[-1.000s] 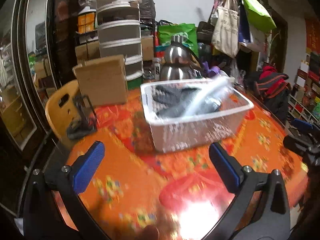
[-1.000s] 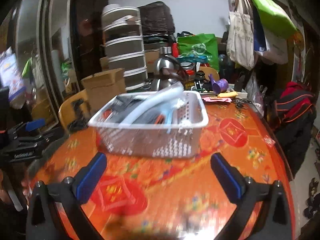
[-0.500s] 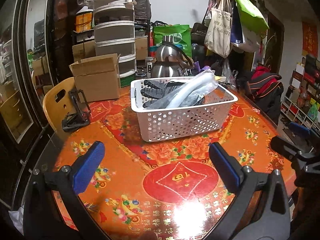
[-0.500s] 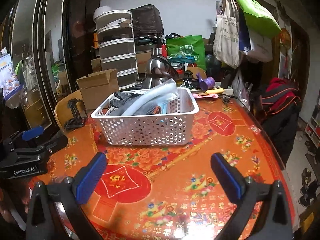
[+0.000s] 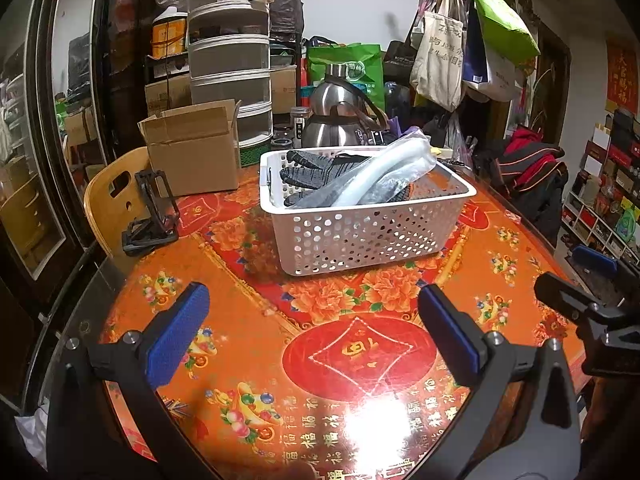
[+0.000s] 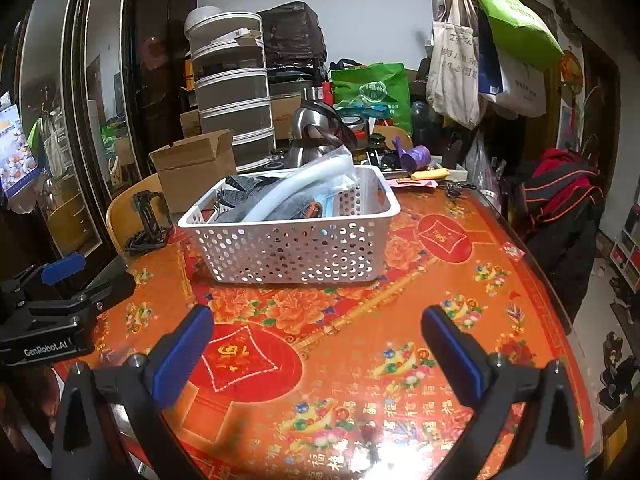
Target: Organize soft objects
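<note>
A white perforated basket (image 5: 372,240) stands on the orange patterned table (image 5: 248,320); it also shows in the right wrist view (image 6: 296,248). It holds dark grey gloves (image 5: 310,174) and a clear plastic-wrapped bundle (image 5: 384,172), also seen from the right wrist (image 6: 304,184). My left gripper (image 5: 316,336) is open and empty, well short of the basket. My right gripper (image 6: 320,348) is open and empty, also short of it. Each gripper appears at the edge of the other's view.
A cardboard box (image 5: 192,148), a steel kettle (image 5: 340,120) and stacked containers (image 5: 228,60) stand behind the basket. A yellow chair (image 5: 112,208) with a black folding stand (image 5: 150,216) is at the left. Bags hang at the back right (image 5: 460,48).
Both grippers have pulled back from the basket, which now looks smaller and farther. The earlier motion blur is gone. Both stay open and empty.
</note>
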A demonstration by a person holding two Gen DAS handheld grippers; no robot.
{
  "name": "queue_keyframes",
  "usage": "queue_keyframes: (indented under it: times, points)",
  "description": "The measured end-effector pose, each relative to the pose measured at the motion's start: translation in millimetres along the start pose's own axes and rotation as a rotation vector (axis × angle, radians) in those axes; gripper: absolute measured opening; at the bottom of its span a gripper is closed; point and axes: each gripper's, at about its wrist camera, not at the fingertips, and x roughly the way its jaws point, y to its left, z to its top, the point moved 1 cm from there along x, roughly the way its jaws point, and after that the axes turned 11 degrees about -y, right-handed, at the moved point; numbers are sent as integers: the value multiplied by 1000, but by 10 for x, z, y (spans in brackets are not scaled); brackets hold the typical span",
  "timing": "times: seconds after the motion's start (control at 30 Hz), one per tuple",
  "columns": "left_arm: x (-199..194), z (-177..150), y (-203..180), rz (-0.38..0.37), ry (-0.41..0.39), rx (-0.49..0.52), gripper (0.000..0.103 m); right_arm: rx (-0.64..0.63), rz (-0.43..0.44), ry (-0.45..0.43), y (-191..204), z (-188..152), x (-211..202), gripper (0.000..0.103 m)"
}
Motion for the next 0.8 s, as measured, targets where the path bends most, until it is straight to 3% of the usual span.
queue_keyframes:
  times: [0.8]
  points:
    - [-33,-45,-29,-8,7,0,103,-5,-4,-1,9,-27,-67,103]
